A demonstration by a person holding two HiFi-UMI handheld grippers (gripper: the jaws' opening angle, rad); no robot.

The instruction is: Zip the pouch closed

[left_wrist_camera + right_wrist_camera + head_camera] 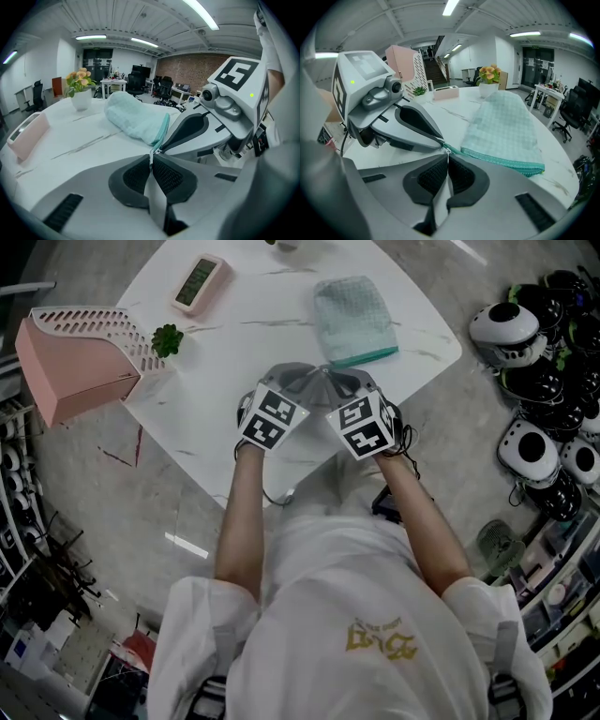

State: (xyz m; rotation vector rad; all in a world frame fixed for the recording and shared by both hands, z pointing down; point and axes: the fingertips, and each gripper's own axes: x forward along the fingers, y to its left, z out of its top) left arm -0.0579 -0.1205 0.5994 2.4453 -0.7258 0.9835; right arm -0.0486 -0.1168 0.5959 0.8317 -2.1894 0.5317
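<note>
A teal fabric pouch [352,320] lies flat on the white marble table [244,343], its zip edge [506,161] along the near side. Both grippers meet at its near corner. In the left gripper view, my left gripper [151,159] is shut, with the corner's thin tip [158,143] pinched at its pad tips. My right gripper [447,157] is shut too, and the teal zip end [451,150] runs into its tips. The jaw tips touch each other [323,371]. I cannot tell which one holds the zip pull.
A pink slotted basket [80,357] stands at the table's left corner beside a small green plant [167,338]. A pink device [199,282] lies at the back left, and a flower vase [488,79] stands behind the pouch. Helmets [539,334] are piled on the floor at right.
</note>
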